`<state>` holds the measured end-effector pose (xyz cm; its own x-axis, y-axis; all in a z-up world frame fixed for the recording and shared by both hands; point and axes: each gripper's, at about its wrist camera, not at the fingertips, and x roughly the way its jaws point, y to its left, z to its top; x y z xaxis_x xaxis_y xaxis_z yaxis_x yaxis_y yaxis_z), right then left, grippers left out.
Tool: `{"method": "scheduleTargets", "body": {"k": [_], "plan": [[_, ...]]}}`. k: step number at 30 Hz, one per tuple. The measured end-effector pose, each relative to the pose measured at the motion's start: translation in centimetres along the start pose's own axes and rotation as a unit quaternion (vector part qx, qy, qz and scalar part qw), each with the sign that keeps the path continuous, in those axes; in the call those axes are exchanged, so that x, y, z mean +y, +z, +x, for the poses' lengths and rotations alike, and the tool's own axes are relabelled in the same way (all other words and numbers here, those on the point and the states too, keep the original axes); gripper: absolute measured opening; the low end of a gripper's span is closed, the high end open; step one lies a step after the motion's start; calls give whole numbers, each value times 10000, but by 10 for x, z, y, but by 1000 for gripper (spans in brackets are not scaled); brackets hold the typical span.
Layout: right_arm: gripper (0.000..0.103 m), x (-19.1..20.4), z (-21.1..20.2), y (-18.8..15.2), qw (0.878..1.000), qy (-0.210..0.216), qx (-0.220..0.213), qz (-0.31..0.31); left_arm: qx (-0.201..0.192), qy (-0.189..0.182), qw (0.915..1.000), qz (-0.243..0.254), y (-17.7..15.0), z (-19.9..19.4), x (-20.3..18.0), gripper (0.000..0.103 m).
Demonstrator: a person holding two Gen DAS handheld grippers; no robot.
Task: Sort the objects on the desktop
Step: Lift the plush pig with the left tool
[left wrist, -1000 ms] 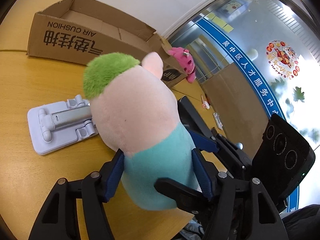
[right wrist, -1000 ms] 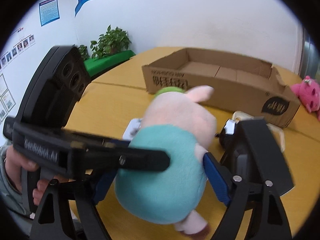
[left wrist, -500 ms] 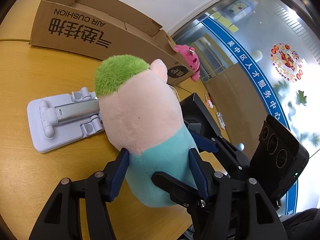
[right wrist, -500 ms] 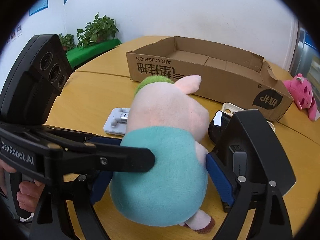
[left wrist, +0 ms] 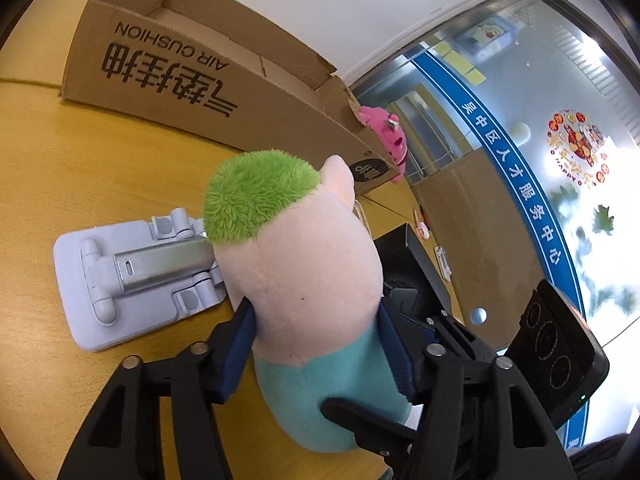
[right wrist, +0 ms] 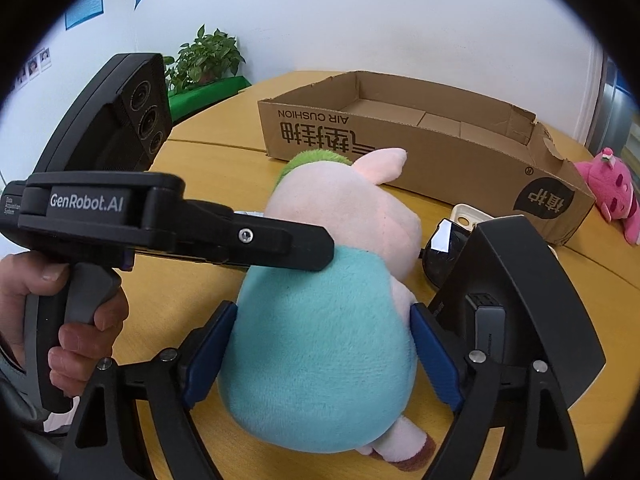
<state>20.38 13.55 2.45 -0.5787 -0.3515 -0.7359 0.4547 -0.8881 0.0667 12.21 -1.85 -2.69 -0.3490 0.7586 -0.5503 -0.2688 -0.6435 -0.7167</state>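
Both the left gripper point(left wrist: 316, 344) and right gripper point(right wrist: 320, 356) pinch the plush pig point(left wrist: 304, 280); lift together evenly toward the cardboard box point(right wrist: 420, 144).

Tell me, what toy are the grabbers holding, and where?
Both hold the plush pig: the left hand-held gripper and the right hand-held gripper each squeeze its teal body from the sides.

the plush pig point(left wrist: 304, 276) is pale pink with a green tuft and teal body. the cardboard box point(right wrist: 432, 148) is brown with black print. the phone stand point(left wrist: 132, 272) is lavender and silver.
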Motion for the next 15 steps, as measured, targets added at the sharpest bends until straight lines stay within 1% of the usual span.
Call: {"method": "scheduleTargets", "body": {"k": [3,5,7,11,15], "plan": [[81,5,-3,4,9999,-94,-9,-118,-54,70,9999,87,4,-6,-6,59],[79,6,-5,9,9999,-60,-43,-95,-128,50,9998,127,9,-12,-11,59],[78,4,-10,16,9999,8,-166,-27,-215,21,9996,192,16,-18,-16,59],[77,3,-24,39,9989,-8,-462,-28,-439,53,9975,555,43,-34,-36,59],[77,0,-36,74,9969,-62,-771,-112,-749,140,9920,1009,84,-54,-61,59]]}}
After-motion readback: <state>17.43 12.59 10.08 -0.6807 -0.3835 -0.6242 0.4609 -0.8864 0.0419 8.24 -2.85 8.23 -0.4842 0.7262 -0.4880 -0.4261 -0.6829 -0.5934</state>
